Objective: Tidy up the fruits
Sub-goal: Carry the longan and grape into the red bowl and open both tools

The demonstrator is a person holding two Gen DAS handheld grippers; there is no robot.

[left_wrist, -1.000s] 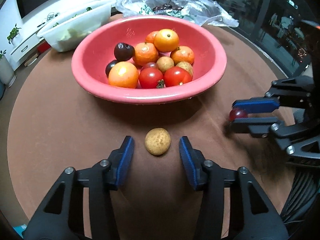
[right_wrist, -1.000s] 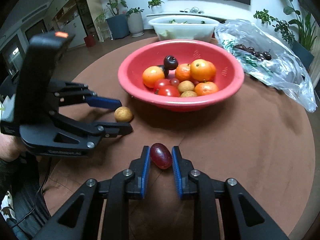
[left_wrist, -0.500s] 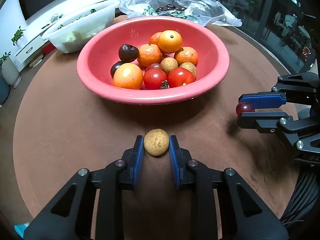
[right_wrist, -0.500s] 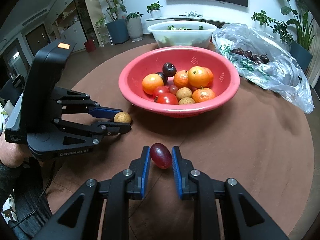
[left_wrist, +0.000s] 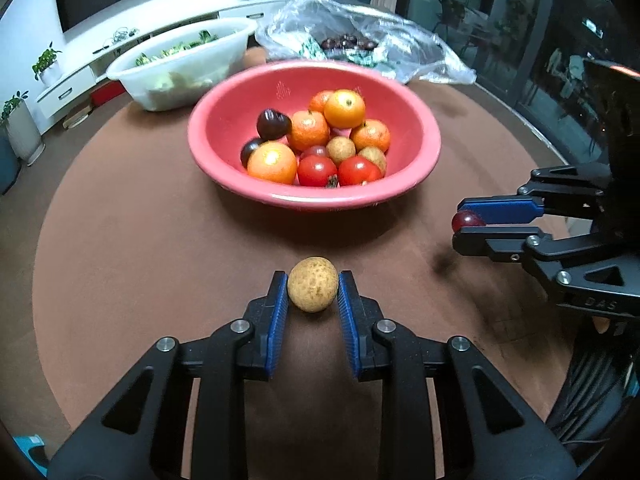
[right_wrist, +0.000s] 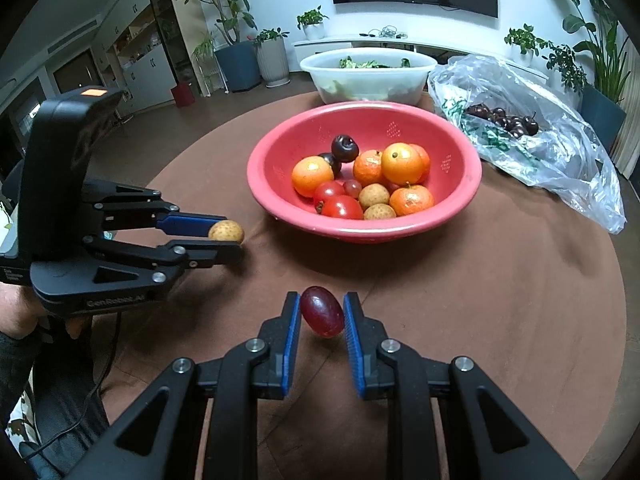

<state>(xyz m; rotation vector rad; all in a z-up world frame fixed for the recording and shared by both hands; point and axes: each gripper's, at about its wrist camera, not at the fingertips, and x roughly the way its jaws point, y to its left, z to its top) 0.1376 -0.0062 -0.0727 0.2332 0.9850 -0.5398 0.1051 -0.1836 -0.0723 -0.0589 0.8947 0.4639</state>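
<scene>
Brown round table (left_wrist: 132, 264) before white wall, potted plants (right_wrist: 240, 40).

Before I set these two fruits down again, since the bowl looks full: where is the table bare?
Bare brown tabletop lies between the red plastic bowl and the right gripper, and right of it below the clear plastic bag. Another patch sits left of the bowl. Crowded: behind the bowl, by the white tub.
</scene>
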